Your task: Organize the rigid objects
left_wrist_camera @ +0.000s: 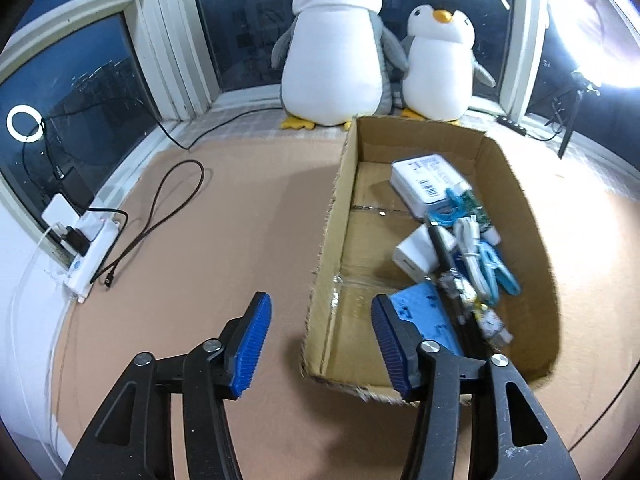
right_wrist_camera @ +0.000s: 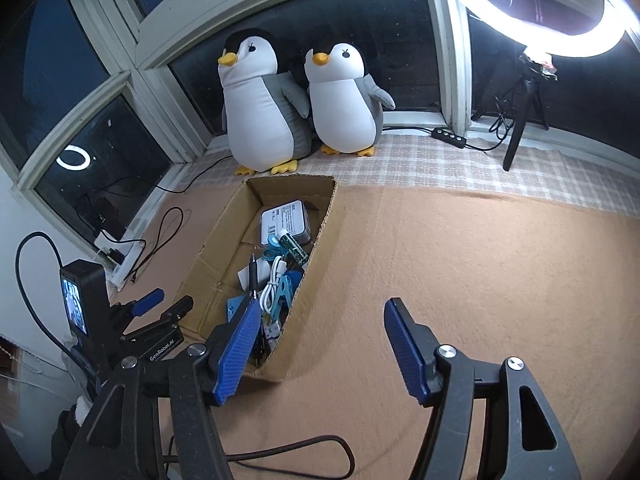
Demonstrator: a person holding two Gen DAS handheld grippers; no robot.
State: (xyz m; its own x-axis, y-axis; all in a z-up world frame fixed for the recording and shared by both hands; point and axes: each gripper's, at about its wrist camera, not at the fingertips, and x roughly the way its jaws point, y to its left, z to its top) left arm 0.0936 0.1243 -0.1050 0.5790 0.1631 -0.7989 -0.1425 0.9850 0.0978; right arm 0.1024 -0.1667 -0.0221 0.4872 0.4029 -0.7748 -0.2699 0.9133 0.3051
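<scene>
While I hold both tools over the pad: nothing sits between either pair of pads.
Left gripper [left_wrist_camera: 316,344]: I see its jaws spread and empty, hanging over the near left corner of the cardboard box [left_wrist_camera: 338,216] — one blue pad outside the wall, the other above the box floor.
Right gripper [right_wrist_camera: 320,344]: jaws spread wide, empty; its left pad overlaps the box's near right wall in my view, its right pad is over bare orange mat [right_wrist_camera: 460,264].
Box contents: gathered along the right wall — a white boxed item [left_wrist_camera: 428,182] at the far end, then a white charger [left_wrist_camera: 416,254], a coiled white cable [left_wrist_camera: 470,246], light-blue clips [left_wrist_camera: 496,270], a blue card [left_wrist_camera: 424,312] nearest my left pad, and small circuit boards [left_wrist_camera: 476,300].
Relation to grippers: the pile lies just ahead of the left gripper, and ahead-left of the right one.
Backdrop: two plush penguins [left_wrist_camera: 332,48] behind the box by the window; a ring light [right_wrist_camera: 532,12] at right; a power strip [left_wrist_camera: 90,256] at left.
</scene>
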